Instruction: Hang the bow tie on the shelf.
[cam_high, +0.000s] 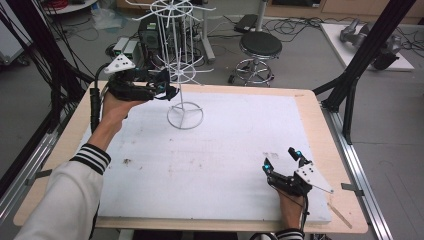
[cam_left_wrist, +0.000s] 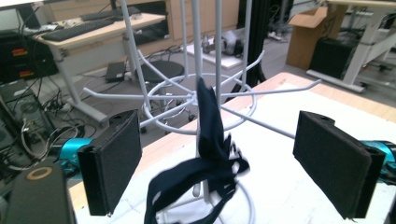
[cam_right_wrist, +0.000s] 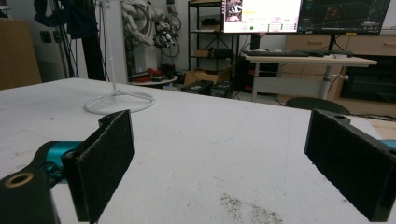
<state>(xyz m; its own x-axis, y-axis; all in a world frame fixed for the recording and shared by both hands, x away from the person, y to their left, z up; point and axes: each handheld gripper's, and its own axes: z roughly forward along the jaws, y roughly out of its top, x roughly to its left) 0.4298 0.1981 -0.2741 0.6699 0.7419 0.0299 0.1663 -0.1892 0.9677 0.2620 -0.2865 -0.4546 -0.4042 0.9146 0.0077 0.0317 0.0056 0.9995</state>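
Your left gripper (cam_high: 167, 90) sits at the far left of the table, raised beside the white wire rack (cam_high: 179, 65), with its jaws spread wide apart. Between them, in the left gripper view, the dark cloth (cam_left_wrist: 205, 158) hangs on the rack's centre pole, draped from a lower prong; nothing is clamped. This looks like the hanging step, just at the release. Next, judge whether the cloth sits securely on the prong, then draw the gripper back without snagging the loose straps. Your right gripper (cam_high: 284, 160) rests near the right edge of the white board (cam_high: 225, 150), jaws apart, empty.
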